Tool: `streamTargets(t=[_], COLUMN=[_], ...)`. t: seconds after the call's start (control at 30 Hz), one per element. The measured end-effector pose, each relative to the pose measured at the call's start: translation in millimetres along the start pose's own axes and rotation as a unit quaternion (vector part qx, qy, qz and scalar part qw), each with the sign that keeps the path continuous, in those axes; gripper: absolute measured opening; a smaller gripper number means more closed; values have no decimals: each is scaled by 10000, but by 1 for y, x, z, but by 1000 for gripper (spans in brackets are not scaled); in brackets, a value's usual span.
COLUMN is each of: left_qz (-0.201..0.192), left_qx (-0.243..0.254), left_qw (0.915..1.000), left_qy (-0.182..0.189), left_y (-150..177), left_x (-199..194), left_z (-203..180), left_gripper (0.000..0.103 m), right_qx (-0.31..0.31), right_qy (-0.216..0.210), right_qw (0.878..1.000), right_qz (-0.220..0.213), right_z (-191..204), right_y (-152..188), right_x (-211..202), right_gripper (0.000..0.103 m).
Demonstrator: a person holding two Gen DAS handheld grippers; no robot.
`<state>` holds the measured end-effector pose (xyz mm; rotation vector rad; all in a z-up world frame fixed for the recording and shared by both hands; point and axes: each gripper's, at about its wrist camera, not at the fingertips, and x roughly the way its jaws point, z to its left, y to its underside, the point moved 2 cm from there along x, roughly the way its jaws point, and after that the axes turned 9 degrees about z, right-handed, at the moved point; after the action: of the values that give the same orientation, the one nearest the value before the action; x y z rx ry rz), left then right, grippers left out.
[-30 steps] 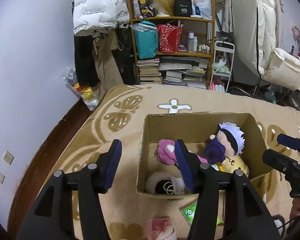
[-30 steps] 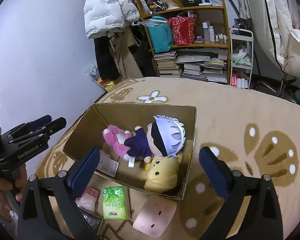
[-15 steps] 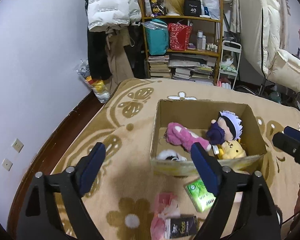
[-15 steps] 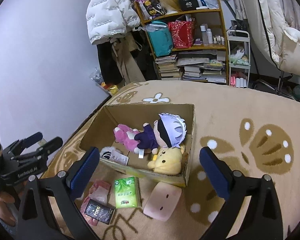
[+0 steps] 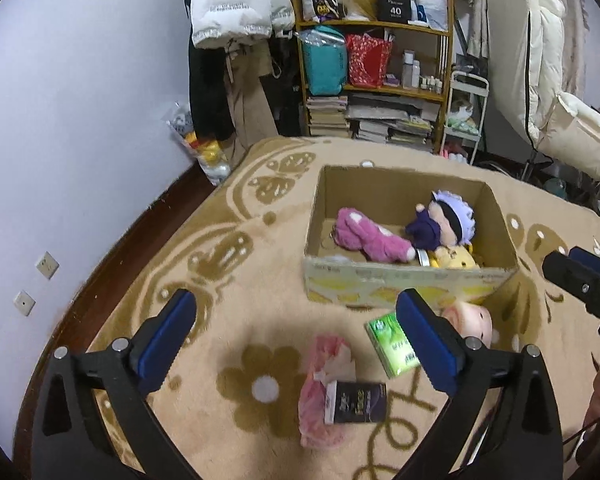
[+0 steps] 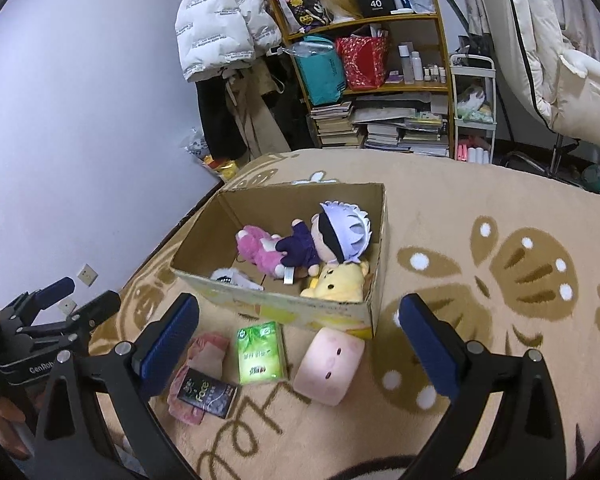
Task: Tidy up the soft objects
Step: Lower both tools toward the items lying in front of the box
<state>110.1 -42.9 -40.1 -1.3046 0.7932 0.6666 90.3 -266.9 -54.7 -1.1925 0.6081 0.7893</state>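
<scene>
Carpet (image 5: pixel 228 264) under both my tongs: my left gripper (image 5: pixel 296 338) is spreading its jaws with nothing between them, and my right gripper (image 6: pixel 300 340) stands wide and bare. Three plush toys lie in the cardboard box (image 6: pixel 284 304); a pink cushion (image 6: pixel 329 366), green tissue pack (image 6: pixel 260 354) and pink packet (image 5: pixel 324 392) lie just before it.

Open rug (image 6: pixel 480 208) to the right of the box (image 6: pixel 284 304), nothing on it, plenty of room to pass. The box's open top is clear from above; the toys (image 6: pixel 312 248) crowd its right half, with bare floor at the left end. In front of the near wall it's tight: pink cushion (image 6: pixel 328 364), green pack (image 6: pixel 258 354), dark pack (image 6: pixel 208 392) on a pink bag (image 5: pixel 324 364) lie side by side. Left, the wall (image 5: pixel 60 140) closes in.
</scene>
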Motion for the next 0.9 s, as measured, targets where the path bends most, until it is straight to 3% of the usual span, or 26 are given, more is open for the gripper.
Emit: streamTargets(t=[0.17,0.3,0.9], left_qz=[50,274,925], left_qx=[142,104,219], left_qw=[9996,9995,9954], left_qy=[-252,-91,-104], left_y=[16,25,46], left_x=[-5,1,40], left_z=[-3,-5,-13], left_gripper=[100,100,100], right_qx=[-11,-19,56], right_qy=[0,60,-32], right_qw=[10000,9998,9948], right_qz=[68,200,1020], right_z=[1,0,-3], right_y=[10,16,40], right_x=[-2,6,65], right_gripper=[103,103,103])
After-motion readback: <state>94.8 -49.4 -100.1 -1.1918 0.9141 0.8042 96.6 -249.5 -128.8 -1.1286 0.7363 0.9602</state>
